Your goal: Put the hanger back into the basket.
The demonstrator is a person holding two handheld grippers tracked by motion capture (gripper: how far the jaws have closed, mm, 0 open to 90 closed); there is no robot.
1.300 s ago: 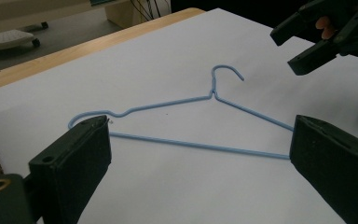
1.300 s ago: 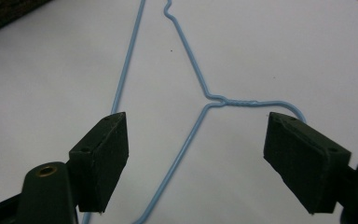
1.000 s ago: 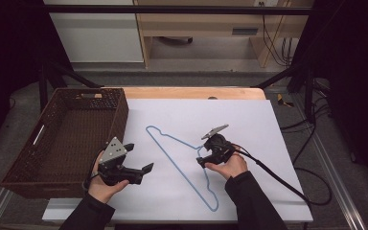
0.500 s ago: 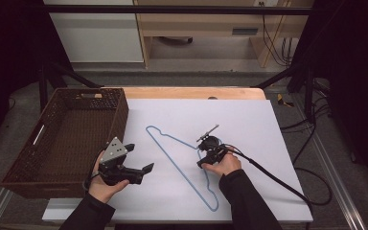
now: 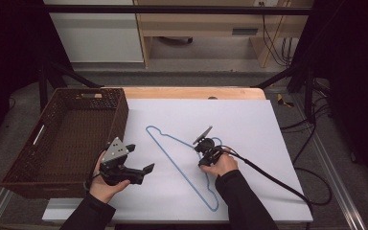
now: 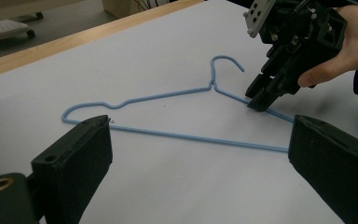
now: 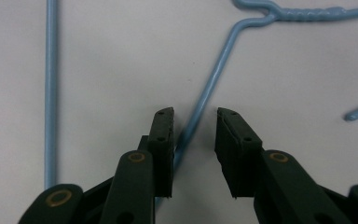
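Flat on the white desk (image 5: 268,124) lies a blue wire hanger (image 5: 172,153), its hook turned toward the right hand and its long bar running out toward the near edge. One sloping arm of the hanger is straddled by the right claw (image 7: 193,121), which is pointed straight down at the sheet; its jaws have just been closing, yet a gap is left on the right side, with the wire lying close against the left pad, so nothing is gripped. Such a stance is judged to be set for pinching the thin wire off the flat surface. The left claw (image 5: 141,160) is held wide open and empty, just beside the hanger, probably in waiting. A brown wicker basket (image 5: 38,143) is placed at the desk's left edge, apparently to receive things.
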